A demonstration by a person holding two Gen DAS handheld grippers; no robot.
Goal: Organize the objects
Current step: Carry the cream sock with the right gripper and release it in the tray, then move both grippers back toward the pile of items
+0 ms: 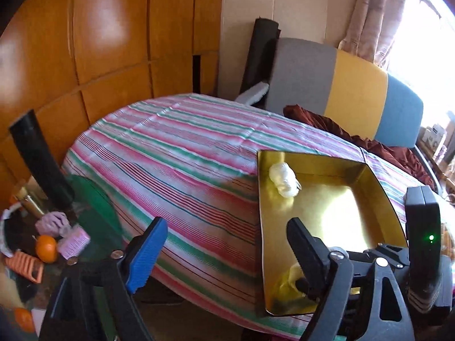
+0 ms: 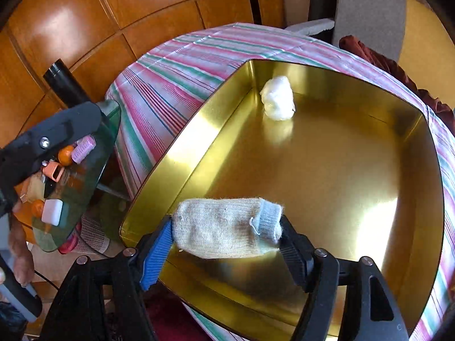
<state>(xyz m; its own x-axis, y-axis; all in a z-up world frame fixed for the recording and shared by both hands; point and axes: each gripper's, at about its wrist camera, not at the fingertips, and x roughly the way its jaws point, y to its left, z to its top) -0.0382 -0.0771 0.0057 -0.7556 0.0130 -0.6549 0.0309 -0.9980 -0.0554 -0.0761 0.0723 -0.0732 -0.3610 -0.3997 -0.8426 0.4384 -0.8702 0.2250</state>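
Note:
A gold metal tray (image 2: pixel 184 153) (image 1: pixel 312 157) lies on the striped tablecloth (image 1: pixel 170 147). A white bundle (image 2: pixel 278 102) (image 1: pixel 284 180) rests in its far corner. Over the tray's near edge, my right gripper (image 2: pixel 227 228) is shut on a rolled beige sock (image 2: pixel 216 224) with a pale blue cuff; both pads press its ends. My left gripper (image 1: pixel 227 224) stands open above the cloth and the tray's left rim, with nothing between its fingers. The right gripper's black body (image 1: pixel 421 227) shows at the right of the left wrist view.
A green glass side table (image 1: pixel 93 199) (image 2: pixel 85 187) to the left carries oranges (image 1: pixel 46 248), purple rolls (image 1: pixel 74 241) and small items. A grey, yellow and blue chair (image 1: pixel 341 91) with dark red cloth (image 1: pixel 327 122) stands behind the table. Wooden panels fill the back.

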